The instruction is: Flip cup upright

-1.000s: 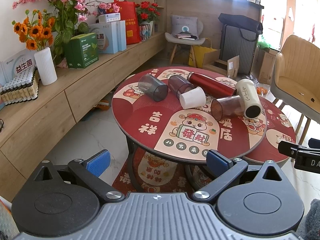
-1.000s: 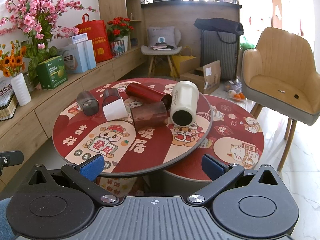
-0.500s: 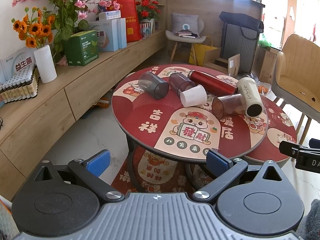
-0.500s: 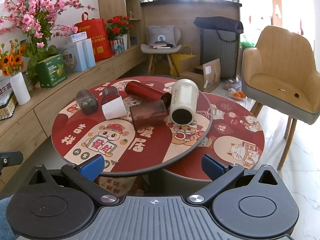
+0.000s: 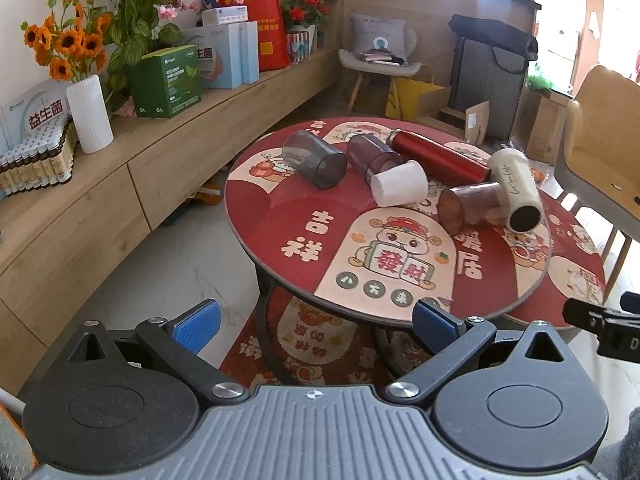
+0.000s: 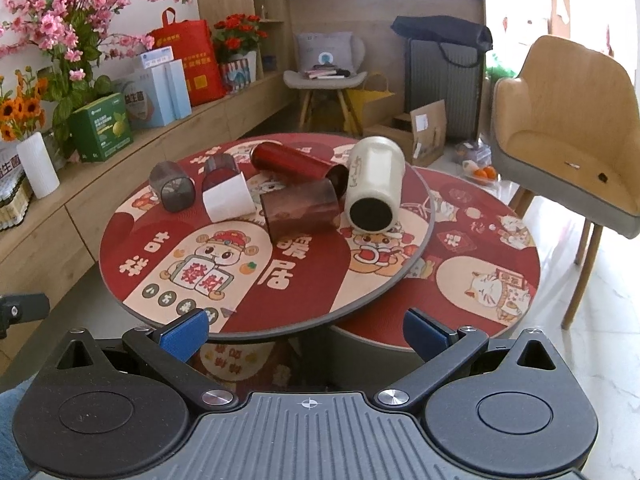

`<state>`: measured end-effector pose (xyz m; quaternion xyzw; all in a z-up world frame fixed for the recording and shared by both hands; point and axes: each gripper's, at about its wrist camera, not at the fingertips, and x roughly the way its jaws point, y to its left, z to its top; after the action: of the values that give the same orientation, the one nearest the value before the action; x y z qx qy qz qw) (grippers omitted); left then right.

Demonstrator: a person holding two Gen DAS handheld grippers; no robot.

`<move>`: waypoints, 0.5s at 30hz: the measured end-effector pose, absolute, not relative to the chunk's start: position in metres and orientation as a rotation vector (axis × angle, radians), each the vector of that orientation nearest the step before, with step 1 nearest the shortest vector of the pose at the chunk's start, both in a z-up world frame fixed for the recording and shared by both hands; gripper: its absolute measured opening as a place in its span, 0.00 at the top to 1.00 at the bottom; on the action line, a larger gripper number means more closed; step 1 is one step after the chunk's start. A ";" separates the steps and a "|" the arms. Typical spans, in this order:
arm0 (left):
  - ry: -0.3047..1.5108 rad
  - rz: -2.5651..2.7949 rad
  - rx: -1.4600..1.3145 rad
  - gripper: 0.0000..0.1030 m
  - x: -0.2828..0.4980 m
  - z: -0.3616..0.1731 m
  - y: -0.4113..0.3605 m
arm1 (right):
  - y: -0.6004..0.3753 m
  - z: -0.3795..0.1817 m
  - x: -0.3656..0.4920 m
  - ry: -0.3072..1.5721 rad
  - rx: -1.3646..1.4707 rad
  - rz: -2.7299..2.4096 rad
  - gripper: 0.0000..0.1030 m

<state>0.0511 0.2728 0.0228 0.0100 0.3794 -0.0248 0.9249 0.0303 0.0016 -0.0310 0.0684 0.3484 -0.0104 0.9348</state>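
Several cups lie on their sides on the round red table (image 5: 304,236) (image 6: 152,256): a grey clear cup (image 5: 314,159) (image 6: 172,192), a purple clear cup (image 5: 370,156) (image 6: 219,170), a white cup (image 5: 400,189) (image 6: 228,200), a brown clear cup (image 5: 470,210) (image 6: 300,212), a cream tumbler (image 5: 516,188) (image 6: 374,188) and a red bottle (image 5: 436,158) (image 6: 296,162). My left gripper (image 5: 316,322) and right gripper (image 6: 302,332) are open and empty, short of the table's near edge.
A lower round table (image 6: 480,264) stands to the right under the first. A wooden sideboard (image 5: 100,184) with flowers and boxes runs along the left. A tan chair (image 6: 560,136) stands at the right, a white chair (image 6: 324,76) behind.
Both grippers have moved slightly closer to the table and the left view has shifted a little. The cups have not moved and both grippers stay open.
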 end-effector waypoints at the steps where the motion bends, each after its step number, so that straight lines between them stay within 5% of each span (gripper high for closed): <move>1: 0.779 -0.047 0.021 0.00 0.055 0.022 0.274 | 0.002 -0.032 0.034 0.715 0.139 -0.020 0.00; 15: 0.780 0.027 -0.030 0.00 0.154 0.013 0.288 | -0.009 -0.043 0.107 0.724 0.137 0.005 0.00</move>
<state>0.1537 0.2875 0.0127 -0.0146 0.3804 0.0134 0.9246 0.1071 -0.0094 -0.0425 0.0669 0.3539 0.0022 0.9329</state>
